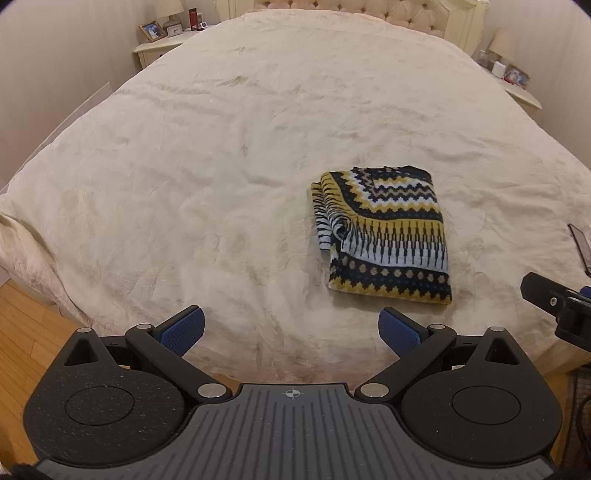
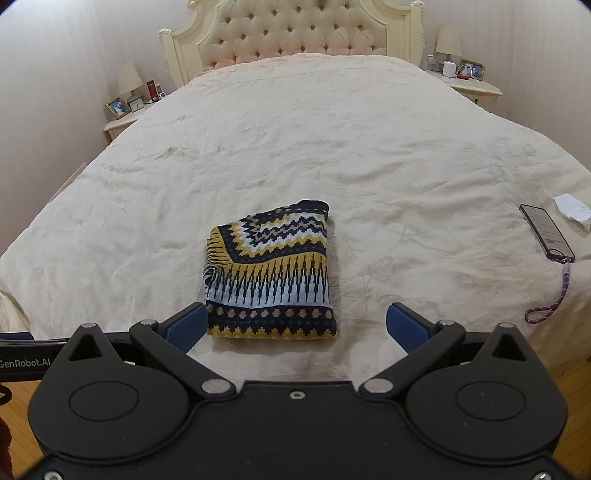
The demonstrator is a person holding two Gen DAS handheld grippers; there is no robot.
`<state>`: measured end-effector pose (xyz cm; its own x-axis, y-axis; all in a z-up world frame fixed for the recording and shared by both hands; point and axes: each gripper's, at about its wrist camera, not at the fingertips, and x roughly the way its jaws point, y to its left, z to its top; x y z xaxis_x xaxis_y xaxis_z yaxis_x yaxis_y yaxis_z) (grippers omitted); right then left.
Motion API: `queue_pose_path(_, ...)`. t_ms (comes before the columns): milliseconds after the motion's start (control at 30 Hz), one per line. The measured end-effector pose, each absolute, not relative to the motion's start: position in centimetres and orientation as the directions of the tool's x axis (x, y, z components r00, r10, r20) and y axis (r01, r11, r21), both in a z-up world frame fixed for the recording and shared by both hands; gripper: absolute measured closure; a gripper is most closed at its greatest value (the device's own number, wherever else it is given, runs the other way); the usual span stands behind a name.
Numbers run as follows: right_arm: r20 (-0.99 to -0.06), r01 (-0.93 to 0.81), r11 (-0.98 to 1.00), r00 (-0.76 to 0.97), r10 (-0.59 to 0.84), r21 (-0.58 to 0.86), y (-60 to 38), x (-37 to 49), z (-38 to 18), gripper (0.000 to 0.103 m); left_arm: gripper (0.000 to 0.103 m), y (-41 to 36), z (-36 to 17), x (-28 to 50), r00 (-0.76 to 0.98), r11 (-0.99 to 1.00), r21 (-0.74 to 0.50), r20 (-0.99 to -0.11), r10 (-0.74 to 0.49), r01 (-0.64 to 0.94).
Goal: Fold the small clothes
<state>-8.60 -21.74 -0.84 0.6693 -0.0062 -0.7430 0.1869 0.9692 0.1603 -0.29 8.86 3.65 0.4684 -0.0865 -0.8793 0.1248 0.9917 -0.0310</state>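
Note:
A small knitted garment point(image 1: 388, 236) with navy, yellow and white zigzag bands lies folded into a compact rectangle on the cream bedspread point(image 1: 207, 177). In the left wrist view it sits ahead and to the right of my left gripper point(image 1: 291, 330), which is open and holds nothing. In the right wrist view the same folded knit point(image 2: 273, 273) lies just beyond my right gripper point(image 2: 297, 326), whose blue pads point(image 2: 186, 326) are spread wide apart, the left one close to the garment's near left corner. Part of the right gripper shows at the left wrist view's right edge point(image 1: 554, 302).
A phone point(image 2: 546, 230) with a purple wrist strap point(image 2: 554, 299) and a white tissue point(image 2: 572, 210) lie on the bed at the right. A tufted headboard point(image 2: 295, 33) and nightstands with lamps point(image 2: 129, 79) stand at the far end. Wooden floor point(image 1: 29, 325) shows past the bed's near edge.

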Motion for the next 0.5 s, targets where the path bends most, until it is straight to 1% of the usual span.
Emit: queue_pose_path(500,-0.747,0.190,0.968,0.665,-0.005,0.163,-21.61,-8.16,-0.85,0.000,0.001,8.57,3.46,-0.15,0.473,0.990,-0.025,-0.877,-0.087,0.136)
